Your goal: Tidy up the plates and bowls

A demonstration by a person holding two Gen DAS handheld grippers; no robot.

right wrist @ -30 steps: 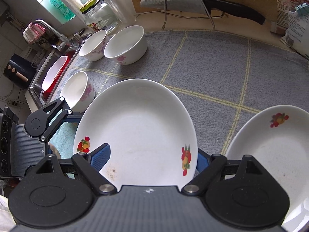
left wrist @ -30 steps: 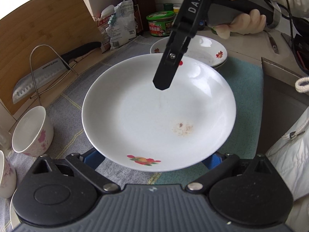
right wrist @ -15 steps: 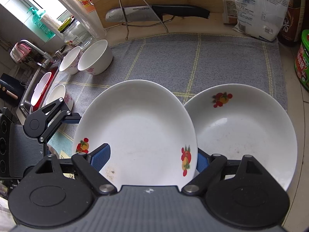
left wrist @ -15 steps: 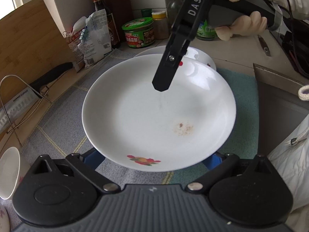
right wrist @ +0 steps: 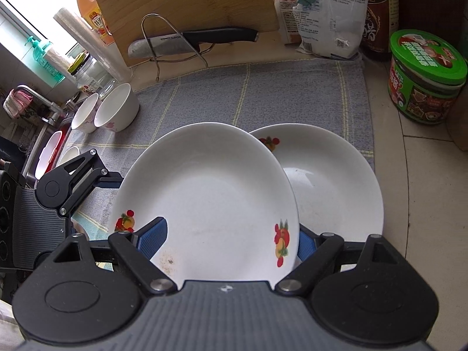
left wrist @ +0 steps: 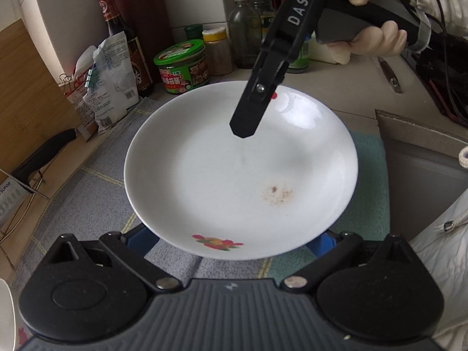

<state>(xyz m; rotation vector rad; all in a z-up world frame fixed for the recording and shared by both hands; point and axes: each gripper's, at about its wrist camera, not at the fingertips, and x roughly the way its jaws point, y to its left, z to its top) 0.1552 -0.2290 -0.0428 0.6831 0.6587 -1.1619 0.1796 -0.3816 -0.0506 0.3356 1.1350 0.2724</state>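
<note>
A white plate with fruit prints [left wrist: 234,181] is carried above the mat between both grippers. In the left wrist view it lies over the widely spread fingers of my left gripper [left wrist: 231,237]; their tips are hidden under it. My right gripper [right wrist: 228,234] straddles the plate's rim [right wrist: 204,175], with the left blue pad on its inner face and the right pad behind it. One of its fingers [left wrist: 248,114] points down into the plate from the far side. A second, matching plate [right wrist: 336,181] lies on the mat, partly under the carried one.
Two white bowls [right wrist: 117,111] stand at the mat's left end, by a sink [right wrist: 46,152]. A knife on a wire rack [right wrist: 190,41] leans against a wooden board. A green tin [right wrist: 427,79], bottles and a bag line the back. A person's gloved hand [left wrist: 371,38] holds the right gripper.
Both grippers have carried the plate sideways toward the second plate, which it now overlaps. The bowls and the knife rack have slid off toward the left. Neither grip has changed.
</note>
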